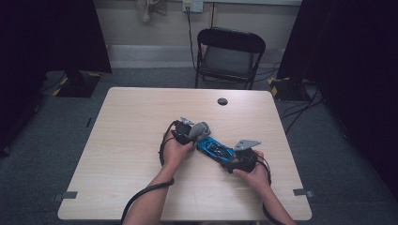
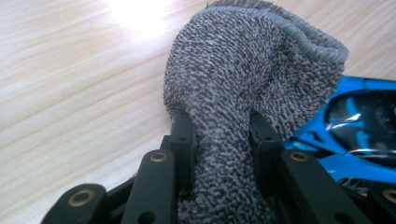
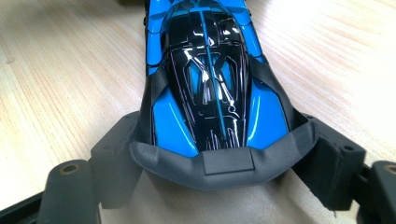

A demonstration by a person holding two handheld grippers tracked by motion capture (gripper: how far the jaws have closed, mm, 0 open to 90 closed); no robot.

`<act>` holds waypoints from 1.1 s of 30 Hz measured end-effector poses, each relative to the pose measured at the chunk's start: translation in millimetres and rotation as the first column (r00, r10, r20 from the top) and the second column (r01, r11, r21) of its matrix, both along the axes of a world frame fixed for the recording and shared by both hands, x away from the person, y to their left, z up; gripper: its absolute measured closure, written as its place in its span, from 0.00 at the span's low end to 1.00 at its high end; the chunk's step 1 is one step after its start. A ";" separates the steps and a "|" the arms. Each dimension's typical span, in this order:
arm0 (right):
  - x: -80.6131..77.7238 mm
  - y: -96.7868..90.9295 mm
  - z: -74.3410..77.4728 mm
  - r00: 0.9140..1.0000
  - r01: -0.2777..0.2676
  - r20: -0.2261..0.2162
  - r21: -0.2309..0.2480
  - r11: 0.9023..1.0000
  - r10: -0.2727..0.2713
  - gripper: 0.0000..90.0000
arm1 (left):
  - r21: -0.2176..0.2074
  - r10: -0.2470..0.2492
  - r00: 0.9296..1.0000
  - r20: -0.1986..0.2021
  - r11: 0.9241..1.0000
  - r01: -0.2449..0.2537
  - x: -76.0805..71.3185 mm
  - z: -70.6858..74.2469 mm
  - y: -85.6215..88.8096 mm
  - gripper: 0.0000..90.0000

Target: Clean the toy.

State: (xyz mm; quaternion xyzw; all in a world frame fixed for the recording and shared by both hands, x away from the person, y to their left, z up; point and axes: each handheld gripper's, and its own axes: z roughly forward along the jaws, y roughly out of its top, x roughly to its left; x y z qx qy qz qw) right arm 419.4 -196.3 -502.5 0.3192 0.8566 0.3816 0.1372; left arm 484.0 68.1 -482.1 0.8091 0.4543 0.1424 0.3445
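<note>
We work near the middle of the pale wooden table (image 1: 131, 122), a little toward our own edge, with bare wood open on every side: a wide stretch to the left, a narrower one to the right, and a clear run ahead up to the round cable hole (image 1: 222, 101) and the black folding chair (image 1: 229, 56) beyond the far edge. Our left gripper (image 1: 190, 133) is clenched on a grey knitted cloth (image 2: 243, 93), its black jaws pinching the bunched fabric from both sides, so the cloth rises in a fold above them. Our right gripper (image 1: 237, 157) grasps the toy car (image 3: 210, 84) across its rear end, one jaw against each flank. The car lies flat on the table between the two grippers, and the cloth sits at its far end; whether cloth and car touch we cannot tell. The car's wheels and underside are hidden, and its nose is cut off at the top of the right gripper view. It is a low, glossy racing shape, bright blue with a black canopy, thin pale lines and a matte dark grey tail.
</note>
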 end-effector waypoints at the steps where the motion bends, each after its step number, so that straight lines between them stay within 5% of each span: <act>1: 0.0 0.0 0.0 1.000 0.000 0.000 0.000 1.000 0.000 0.26 | -0.005 0.006 1.000 0.000 1.000 -0.006 -0.5 -0.4 1.2 0.76; 20: -0.1 0.1 0.1 1.000 0.002 0.000 -0.002 1.000 -0.002 0.25 | -0.026 0.017 0.999 0.029 1.000 -0.016 -19.0 19.4 38.7 0.76; 33: 1.3 -2.6 2.0 1.000 -0.009 -0.019 -0.013 1.000 0.009 0.23 | -0.044 -0.005 0.999 0.046 0.999 0.007 -32.3 22.9 43.8 0.76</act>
